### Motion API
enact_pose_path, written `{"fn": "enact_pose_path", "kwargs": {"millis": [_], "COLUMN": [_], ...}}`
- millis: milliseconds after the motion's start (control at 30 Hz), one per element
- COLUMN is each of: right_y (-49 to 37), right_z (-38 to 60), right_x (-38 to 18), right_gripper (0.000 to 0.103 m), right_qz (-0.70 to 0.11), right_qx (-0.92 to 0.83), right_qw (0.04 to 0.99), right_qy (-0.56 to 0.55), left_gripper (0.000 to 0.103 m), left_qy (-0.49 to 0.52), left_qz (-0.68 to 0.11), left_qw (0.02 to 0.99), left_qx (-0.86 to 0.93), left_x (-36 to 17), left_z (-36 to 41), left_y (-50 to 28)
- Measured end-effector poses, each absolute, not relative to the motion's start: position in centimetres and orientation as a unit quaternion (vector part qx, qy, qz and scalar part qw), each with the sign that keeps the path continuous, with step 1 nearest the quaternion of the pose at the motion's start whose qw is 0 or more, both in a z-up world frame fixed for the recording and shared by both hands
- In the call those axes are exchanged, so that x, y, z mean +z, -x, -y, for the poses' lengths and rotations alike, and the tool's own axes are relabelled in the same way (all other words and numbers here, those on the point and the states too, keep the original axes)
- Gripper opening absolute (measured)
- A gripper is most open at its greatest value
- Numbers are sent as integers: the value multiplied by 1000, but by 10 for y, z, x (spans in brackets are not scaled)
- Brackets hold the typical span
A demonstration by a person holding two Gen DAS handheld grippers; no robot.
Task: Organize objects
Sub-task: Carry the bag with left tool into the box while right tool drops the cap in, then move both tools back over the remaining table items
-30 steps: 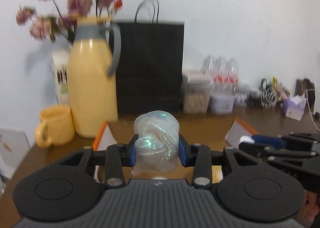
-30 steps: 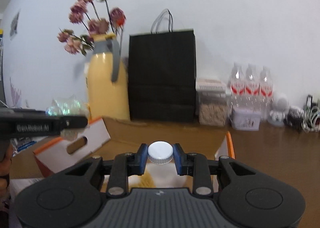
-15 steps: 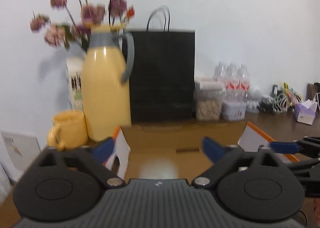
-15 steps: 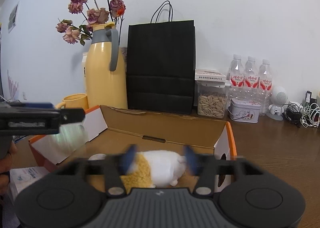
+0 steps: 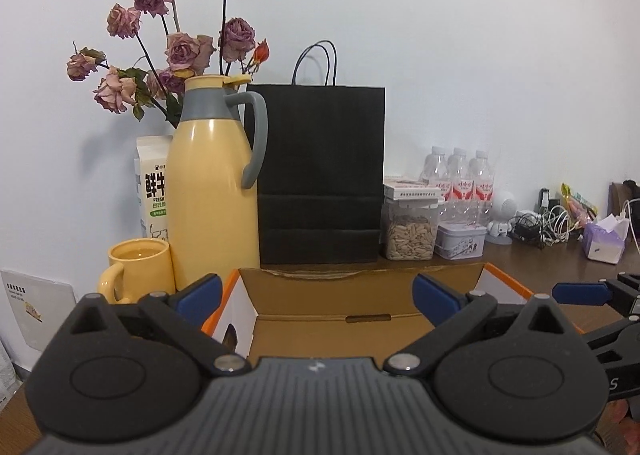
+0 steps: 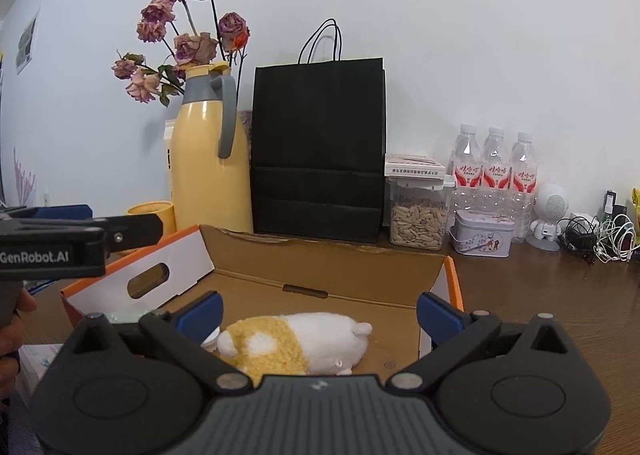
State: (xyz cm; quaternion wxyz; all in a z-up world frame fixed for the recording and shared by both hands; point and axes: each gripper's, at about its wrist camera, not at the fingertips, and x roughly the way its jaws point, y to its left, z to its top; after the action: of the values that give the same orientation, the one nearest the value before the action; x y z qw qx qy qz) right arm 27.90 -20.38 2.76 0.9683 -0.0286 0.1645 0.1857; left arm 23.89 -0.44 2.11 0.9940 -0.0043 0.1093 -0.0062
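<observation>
Since a second ago the left gripper [image 5: 316, 293] has let go of its iridescent wad, its fingers now spread with nothing between. The yellow-and-white plush toy [image 6: 296, 343] now lies on its side in the open cardboard box [image 6: 320, 263]. The right gripper [image 6: 318, 309] hovers over it, tilted slightly down, jaws opening around empty air.

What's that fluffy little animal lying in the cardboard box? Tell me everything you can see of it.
The plush toy looks like a small stuffed animal of woolly, fleecy fabric, white at one end and mustard yellow at the other, with a white patch on the yellow part and small white nubs like ears or feet. It lies on its side on the floor of the open cardboard box. The right hand-held gripper, jaws opening, frames it without touching. Its face is not visible.
</observation>
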Motion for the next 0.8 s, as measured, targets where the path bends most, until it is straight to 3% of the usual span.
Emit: {"fn": "enact_pose_path", "kwargs": {"millis": [800], "right_y": [-214], "right_z": [215], "right_x": [67], "right_gripper": [103], "right_qz": [-127], "right_qx": [197], "right_qw": [971], "right_qy": [43], "left_gripper": [103], "left_qy": [7], "left_qz": [-83], "left_qw": [996], "left_qx": [10], "left_x": [57], "left_z": [-2], "left_y": [-171]}}
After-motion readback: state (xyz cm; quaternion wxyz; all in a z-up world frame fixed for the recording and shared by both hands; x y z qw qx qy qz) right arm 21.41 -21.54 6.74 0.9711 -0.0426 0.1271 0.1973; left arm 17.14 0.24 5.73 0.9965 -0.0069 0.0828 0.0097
